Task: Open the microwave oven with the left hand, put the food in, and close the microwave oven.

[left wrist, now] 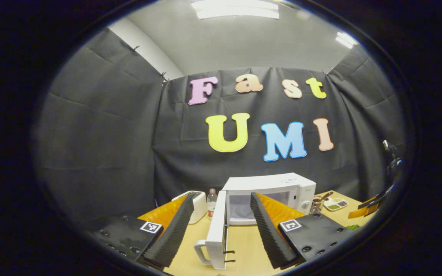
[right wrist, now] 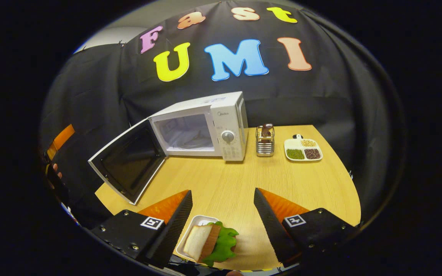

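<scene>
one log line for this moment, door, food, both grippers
microwave door: open | sandwich tray: on table, between right gripper fingers, ungripped | left gripper: open, at door edge

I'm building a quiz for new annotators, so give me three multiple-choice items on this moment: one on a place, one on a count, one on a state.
1. Where does the sandwich lie?
A. inside the microwave
B. on a small tray at the table's near edge
C. in the wire rack

2. How many compartments has the divided dish?
A. two
B. three
C. five

3. How is the microwave door?
A. swung open
B. shut
C. taken off

Answers: 1 B, the right gripper view shows it between the right gripper fingers, on the table; 2 B, three fillings sit in separate sections; 3 A, the door stands out from the microwave, whose cavity is bare.
</scene>
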Available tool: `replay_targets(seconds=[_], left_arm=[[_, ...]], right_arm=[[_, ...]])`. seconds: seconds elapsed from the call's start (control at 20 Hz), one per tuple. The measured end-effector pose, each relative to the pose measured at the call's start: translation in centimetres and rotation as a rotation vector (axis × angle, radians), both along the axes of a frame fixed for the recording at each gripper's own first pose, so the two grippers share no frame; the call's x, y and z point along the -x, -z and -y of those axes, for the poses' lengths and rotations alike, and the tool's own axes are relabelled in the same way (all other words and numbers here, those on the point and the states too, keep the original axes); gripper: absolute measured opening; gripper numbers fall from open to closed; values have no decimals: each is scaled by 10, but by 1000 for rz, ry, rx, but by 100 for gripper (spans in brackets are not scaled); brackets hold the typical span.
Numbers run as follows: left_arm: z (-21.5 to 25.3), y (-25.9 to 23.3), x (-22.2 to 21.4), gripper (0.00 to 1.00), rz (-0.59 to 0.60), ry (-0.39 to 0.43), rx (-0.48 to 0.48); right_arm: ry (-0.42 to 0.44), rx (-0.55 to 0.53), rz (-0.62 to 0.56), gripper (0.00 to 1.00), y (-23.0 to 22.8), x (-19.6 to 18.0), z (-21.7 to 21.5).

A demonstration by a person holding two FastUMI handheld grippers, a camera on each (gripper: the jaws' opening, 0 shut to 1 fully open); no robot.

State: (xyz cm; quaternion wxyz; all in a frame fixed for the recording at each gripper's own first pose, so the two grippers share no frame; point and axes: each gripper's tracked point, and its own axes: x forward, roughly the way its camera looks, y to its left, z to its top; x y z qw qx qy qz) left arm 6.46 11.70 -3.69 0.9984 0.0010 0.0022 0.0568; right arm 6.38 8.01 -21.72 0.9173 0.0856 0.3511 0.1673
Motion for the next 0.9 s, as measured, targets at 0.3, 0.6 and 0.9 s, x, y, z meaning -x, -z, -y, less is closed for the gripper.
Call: replay_targets(seconds=[0.3,0.6,0.9], left_arm=[[23,2,7,95,-11,-12,-19],[39,-10,14,95,7,-13,-36],[41,-15,24,95,14,-30,-49]], right_arm=[[-22,-107,-173,98,34,27,-5],[-67,-182,-346,98,60,66,-15],[-98,-234,-471,84,74,91,-27]])
